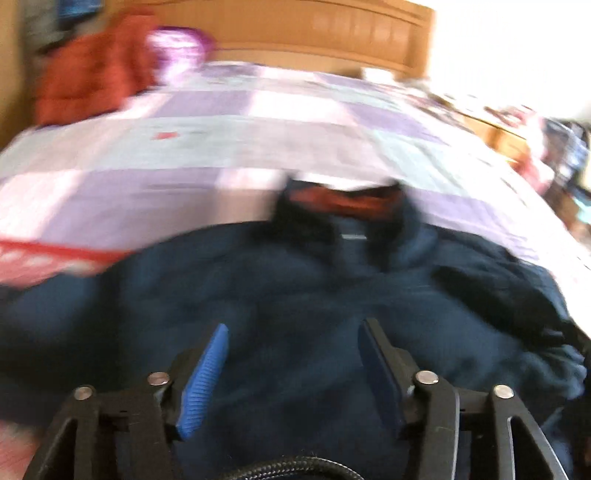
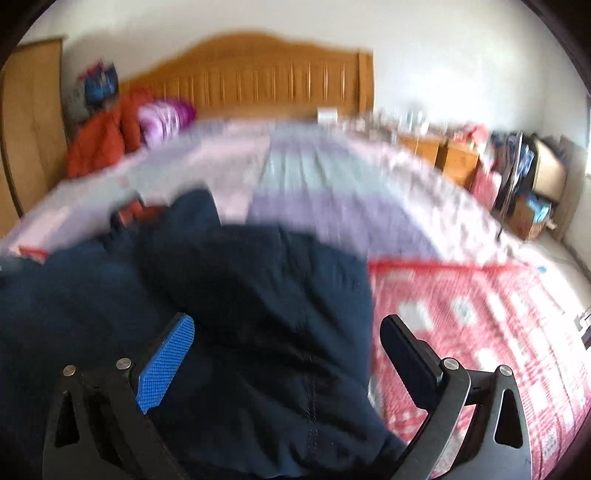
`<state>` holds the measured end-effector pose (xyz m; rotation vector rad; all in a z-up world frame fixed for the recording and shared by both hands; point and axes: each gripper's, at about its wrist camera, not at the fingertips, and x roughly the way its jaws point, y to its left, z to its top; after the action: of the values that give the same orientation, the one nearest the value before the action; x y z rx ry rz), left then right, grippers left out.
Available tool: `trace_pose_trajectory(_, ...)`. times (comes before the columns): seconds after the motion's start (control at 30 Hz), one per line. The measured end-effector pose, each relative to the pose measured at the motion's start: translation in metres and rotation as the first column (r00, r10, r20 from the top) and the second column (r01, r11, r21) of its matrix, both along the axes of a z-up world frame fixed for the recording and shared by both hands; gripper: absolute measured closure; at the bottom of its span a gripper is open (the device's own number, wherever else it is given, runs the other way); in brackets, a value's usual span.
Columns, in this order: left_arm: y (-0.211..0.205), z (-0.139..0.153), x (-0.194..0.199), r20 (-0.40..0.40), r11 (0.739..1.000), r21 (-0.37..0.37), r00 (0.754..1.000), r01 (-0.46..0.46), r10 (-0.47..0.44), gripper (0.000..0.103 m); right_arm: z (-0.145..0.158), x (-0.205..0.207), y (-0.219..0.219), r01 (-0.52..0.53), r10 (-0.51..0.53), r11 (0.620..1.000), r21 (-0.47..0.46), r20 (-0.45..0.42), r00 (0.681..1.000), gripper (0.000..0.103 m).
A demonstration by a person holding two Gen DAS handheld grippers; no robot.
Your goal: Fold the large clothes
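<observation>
Navy jacket [image 1: 295,295] lay rumpled on quilt [image 1: 184,147]; both grippers, left [image 1: 293,328] & right [image 2: 284,325], spread, empty; orange coat [image 1: 92,81] by headboard [image 1: 295,29].

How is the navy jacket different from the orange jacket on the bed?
The navy jacket lies spread flat at the near end of the bed, under the grippers; the orange jacket sits bunched in a heap at the far end, by the headboard. The navy jacket fills much of each view; the orange jacket looks small, being farther off. Both rest on the bed's patchwork cover.
</observation>
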<state>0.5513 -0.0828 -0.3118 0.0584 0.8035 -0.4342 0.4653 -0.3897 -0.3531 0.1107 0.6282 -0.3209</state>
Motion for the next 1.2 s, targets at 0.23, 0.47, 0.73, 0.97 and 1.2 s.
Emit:
trace_pose_trajectory(0.23,-0.037,-0.084,0.055,-0.107,0.989,0.144,0.994,-0.019,0.035,0.030,-0.041,0.070,-0.032,0.057,-0.037,0.995,0.080,-0.228,0.973,0.000)
trace_pose_trajectory(0.47,-0.015,-0.092,0.058,-0.084,0.994,0.113,0.996,0.003,0.006,0.030,-0.072,0.070,-0.078,0.056,0.013,0.964,0.259,-0.255,0.967,0.000)
trace_pose_trajectory(0.73,0.010,-0.052,0.017,-0.003,0.987,0.158,1.000,-0.007,0.008,0.026,-0.023,0.019,-0.030,-0.076,0.093,0.990,0.120,-0.140,0.986,0.003)
trace_pose_trajectory(0.97,0.044,-0.080,0.013,-0.019,0.981,0.189,0.999,-0.029,0.034,0.025,-0.055,-0.015,-0.045,0.059,-0.015,0.983,0.174,-0.246,0.969,0.004)
trace_pose_trajectory(1.2,0.036,-0.077,0.020,-0.064,0.970,0.240,0.996,-0.047,0.064,0.025,-0.043,-0.040,-0.036,0.111,-0.101,0.994,0.023,-0.263,0.960,0.004)
